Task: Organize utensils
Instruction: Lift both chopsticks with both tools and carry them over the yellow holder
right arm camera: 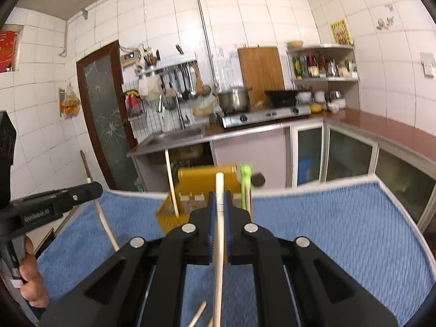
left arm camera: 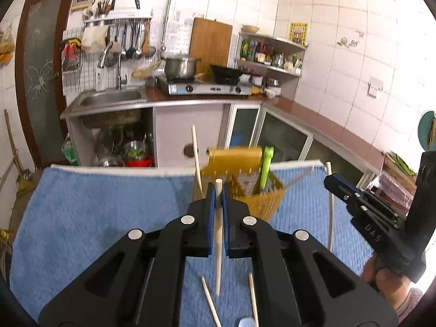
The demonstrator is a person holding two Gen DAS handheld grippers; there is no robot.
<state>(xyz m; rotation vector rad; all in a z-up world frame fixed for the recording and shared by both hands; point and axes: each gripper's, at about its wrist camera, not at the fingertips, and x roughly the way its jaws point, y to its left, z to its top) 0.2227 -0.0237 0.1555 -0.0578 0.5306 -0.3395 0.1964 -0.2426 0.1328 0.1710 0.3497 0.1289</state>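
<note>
Chopsticks (left arm camera: 218, 234) (right arm camera: 218, 234): we clamp one upright in each gripper (left arm camera: 218, 190) (right arm camera: 220, 204), ready to drop into the yellow holder (left arm camera: 245, 182).

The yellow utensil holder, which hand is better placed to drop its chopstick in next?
Probably the right hand-held gripper: its chopstick lines up with the yellow utensil holder. The left hand-held gripper, also clamping a chopstick, sits slightly left of it.

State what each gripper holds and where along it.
The left gripper is shut on a chopstick near its thick upper end. The right gripper is shut on another chopstick, also close below its thick top end.
</note>
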